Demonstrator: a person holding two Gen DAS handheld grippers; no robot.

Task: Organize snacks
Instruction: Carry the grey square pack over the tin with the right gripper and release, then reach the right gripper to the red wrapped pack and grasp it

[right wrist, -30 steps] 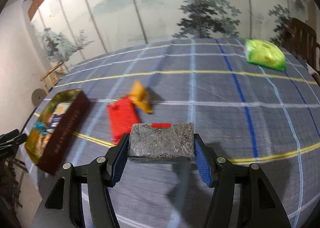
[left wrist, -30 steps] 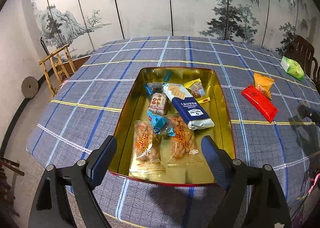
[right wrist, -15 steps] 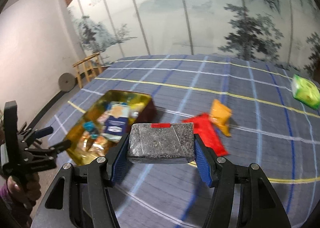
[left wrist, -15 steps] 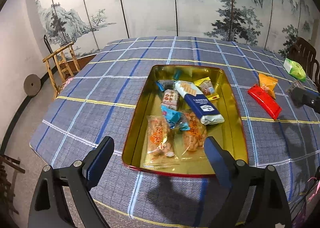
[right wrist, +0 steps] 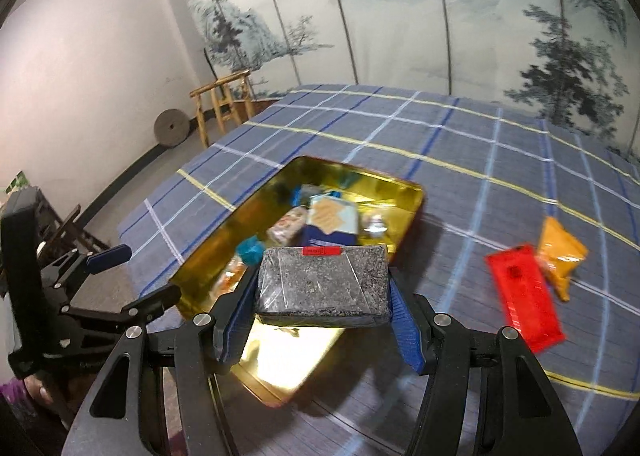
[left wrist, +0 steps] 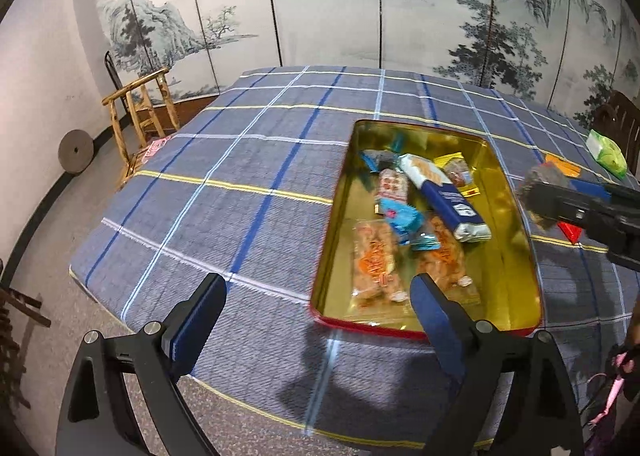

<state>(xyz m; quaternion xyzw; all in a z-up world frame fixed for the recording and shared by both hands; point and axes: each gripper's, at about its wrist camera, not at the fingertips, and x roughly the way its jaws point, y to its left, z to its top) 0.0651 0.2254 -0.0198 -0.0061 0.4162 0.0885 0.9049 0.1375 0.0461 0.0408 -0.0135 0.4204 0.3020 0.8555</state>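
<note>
Right claw [right wrist: 322, 296] clamped on the dark speckled snack block [right wrist: 324, 282], blue pads on its two short ends; block hangs in the air over the near-right edge of the gold tin [right wrist: 256, 199]. The tin is the landmark. Left claw [left wrist: 316, 316] spread wide, nothing between the fingers, hovering off the tin's near-left corner, above the desk [left wrist: 224, 191].

Inside the tin: blue cracker pack [left wrist: 444, 199], two clear orange-print bags [left wrist: 376, 260] at the near end, small wrapped sweets toward the far end. Bare gold floor along the tin's right side looks like the free spot.

Right of the tin on the cloth: red packet [right wrist: 524, 296], orange packet [right wrist: 560, 256] touching it, green packet [left wrist: 608, 151] farther out.

Block looks like a stiff pressed slab in glossy shrink film: probably light, holds shape, film may slip. End-on hold seems right; squeezing harder risks cracking it. The loose packets look soft and crinkly; take them mid-body.
</note>
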